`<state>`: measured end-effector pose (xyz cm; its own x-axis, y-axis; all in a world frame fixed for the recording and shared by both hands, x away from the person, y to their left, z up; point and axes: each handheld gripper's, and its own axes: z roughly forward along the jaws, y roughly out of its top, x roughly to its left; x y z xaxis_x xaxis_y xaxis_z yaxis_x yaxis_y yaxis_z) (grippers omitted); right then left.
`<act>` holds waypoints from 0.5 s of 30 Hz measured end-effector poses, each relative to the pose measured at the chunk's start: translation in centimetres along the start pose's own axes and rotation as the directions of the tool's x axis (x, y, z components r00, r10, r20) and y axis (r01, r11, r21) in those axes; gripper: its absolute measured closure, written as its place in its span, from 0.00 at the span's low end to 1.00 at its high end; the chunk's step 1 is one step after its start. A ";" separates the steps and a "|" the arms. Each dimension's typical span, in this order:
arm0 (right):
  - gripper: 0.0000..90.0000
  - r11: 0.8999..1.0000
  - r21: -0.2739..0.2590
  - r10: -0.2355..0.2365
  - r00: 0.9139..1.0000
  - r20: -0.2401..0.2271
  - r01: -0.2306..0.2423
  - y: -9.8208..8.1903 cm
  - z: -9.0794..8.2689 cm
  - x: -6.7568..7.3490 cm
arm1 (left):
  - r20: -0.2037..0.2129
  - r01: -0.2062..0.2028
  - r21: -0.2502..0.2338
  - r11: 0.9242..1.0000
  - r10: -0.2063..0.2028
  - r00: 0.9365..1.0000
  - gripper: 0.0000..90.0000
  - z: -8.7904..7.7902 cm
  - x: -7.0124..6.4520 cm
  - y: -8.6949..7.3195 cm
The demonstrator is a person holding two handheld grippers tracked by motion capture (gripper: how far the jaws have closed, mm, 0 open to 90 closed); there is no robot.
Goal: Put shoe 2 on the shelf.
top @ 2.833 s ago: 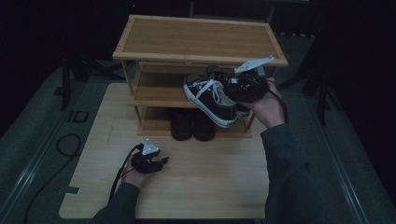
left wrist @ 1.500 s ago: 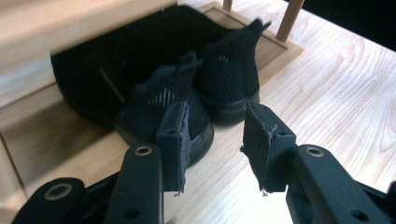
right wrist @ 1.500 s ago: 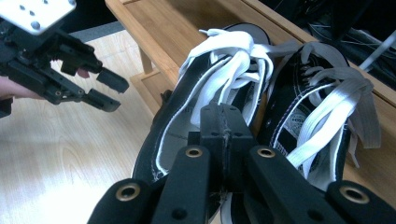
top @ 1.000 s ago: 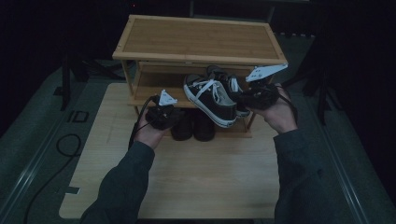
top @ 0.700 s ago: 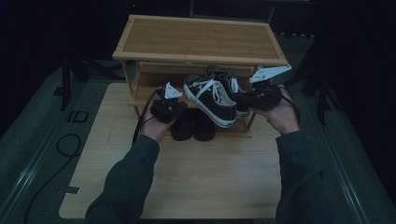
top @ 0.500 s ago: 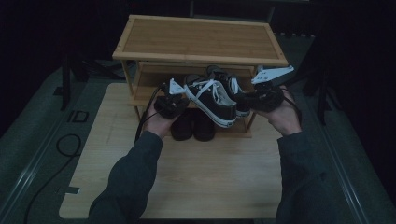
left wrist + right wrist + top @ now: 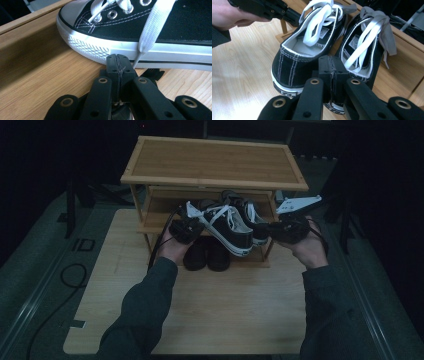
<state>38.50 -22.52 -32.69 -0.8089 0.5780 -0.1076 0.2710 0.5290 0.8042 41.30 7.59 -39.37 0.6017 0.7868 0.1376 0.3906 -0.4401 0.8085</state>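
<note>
A pale wooden tabletop [image 7: 200, 315] fills the middle of a dim room, and a person's two sleeved forearms reach across it from the near edge. At its far end stands a three-level bamboo shoe rack [image 7: 215, 162], its top board bare.

On the rack's middle shelf sit two black canvas sneakers with white laces. The nearer sneaker [image 7: 227, 227] lies skewed, its heel hanging out past the shelf's front edge; the second sneaker [image 7: 250, 217] sits just behind it, touching or nearly so. A pair of dark shoes [image 7: 206, 256] stands on the lowest level, too shadowed to make out in detail.

The left claw [image 7: 192, 222] rests at the toe end of the nearer sneaker. From the left gripper view its jaws have just been closing and now meet with nothing between them, the tips just beside the white rubber sole [image 7: 120, 47]; a lace end [image 7: 147, 37] hangs down beside them. The right claw [image 7: 272, 231] is at the heel end, jaws likewise pressed together and empty, behind the heels of both sneakers [image 7: 294, 60].

With one closed claw at each end, the person seems to be nudging the shoe straight rather than lifting it. Whether either claw touches the shoe cannot be told.
</note>
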 end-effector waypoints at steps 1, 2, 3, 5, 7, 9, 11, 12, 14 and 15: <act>0.98 1.000 -0.001 0.001 1.000 -0.001 -0.001 -0.1 0.0 0.0 | -0.003 -0.001 0.000 1.000 0.001 1.000 0.99 0.0 0.0 0.0; 0.98 1.000 0.001 0.001 1.000 -0.003 -0.001 -0.1 0.1 0.0 | -0.008 -0.001 0.000 1.000 0.001 1.000 0.99 0.1 0.0 0.0; 0.98 1.000 0.002 0.001 1.000 -0.005 -0.001 -0.1 0.1 0.0 | -0.011 0.000 0.003 1.000 0.000 1.000 0.99 0.1 0.0 0.1; 0.98 1.000 0.002 0.000 1.000 -0.006 0.000 -0.2 0.2 0.0 | -0.023 0.006 0.007 1.000 -0.006 1.000 0.99 0.2 0.0 0.1; 0.98 1.000 0.004 -0.001 1.000 -0.008 0.001 -0.3 0.3 0.1 | -0.028 0.012 0.011 1.000 -0.011 1.000 0.99 0.3 0.2 0.2; 0.98 1.000 0.004 0.000 1.000 -0.010 0.000 -0.4 0.4 0.1 | -0.042 0.008 0.017 1.000 -0.007 0.999 0.99 0.4 0.2 0.3; 0.98 1.000 0.006 -0.001 1.000 -0.012 0.001 -0.4 0.4 0.1 | -0.046 0.010 0.019 1.000 -0.010 0.999 0.99 0.5 0.4 0.3; 0.98 1.000 0.006 -0.001 1.000 -0.014 0.001 -0.5 0.4 0.0 | -0.084 0.005 0.026 1.000 -0.002 0.996 1.00 0.6 0.4 0.3; 0.98 1.000 0.009 0.001 1.000 -0.015 -0.001 -0.7 0.4 0.0 | -0.077 0.051 0.023 0.998 -0.049 0.996 1.00 1.0 0.9 0.3; 0.98 1.000 0.009 0.000 1.000 -0.017 0.000 -0.8 0.4 0.0 | -0.077 0.051 0.023 0.998 -0.049 0.996 1.00 1.0 0.9 0.3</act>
<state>38.50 -22.68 -33.54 -0.8177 0.5673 -0.0977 0.2756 0.5349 0.7987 42.63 7.76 -39.59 0.5268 0.8381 0.1414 0.4368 -0.4096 0.8009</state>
